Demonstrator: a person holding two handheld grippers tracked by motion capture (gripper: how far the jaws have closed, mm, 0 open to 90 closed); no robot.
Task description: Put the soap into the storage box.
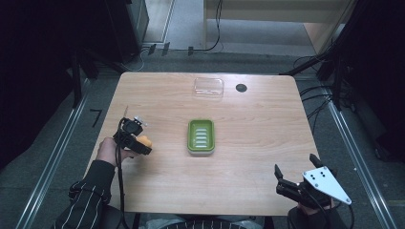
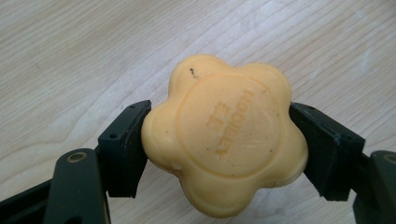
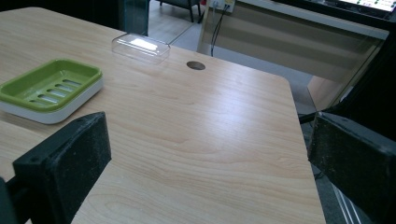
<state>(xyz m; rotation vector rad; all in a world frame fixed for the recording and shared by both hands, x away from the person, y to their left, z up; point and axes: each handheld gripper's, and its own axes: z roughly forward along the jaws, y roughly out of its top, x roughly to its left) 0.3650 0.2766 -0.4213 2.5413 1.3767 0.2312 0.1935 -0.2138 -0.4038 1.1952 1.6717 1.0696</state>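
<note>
A flower-shaped orange soap bar (image 2: 224, 133) sits between the two black jaws of my left gripper (image 2: 217, 140), which press on its left and right sides just above the wooden table. From the high view the soap (image 1: 144, 141) and left gripper (image 1: 138, 143) are at the table's left side. A green soap dish (image 1: 201, 136) with a slotted floor lies in the middle of the table, empty, also in the right gripper view (image 3: 49, 88). My right gripper (image 1: 293, 171) is at the near right corner, jaws wide apart, holding nothing.
A clear plastic lid (image 1: 208, 87) lies at the table's far side, next to a round cable hole (image 1: 241, 88). The right table edge (image 3: 303, 154) drops to the floor. Cables and dark equipment surround the table.
</note>
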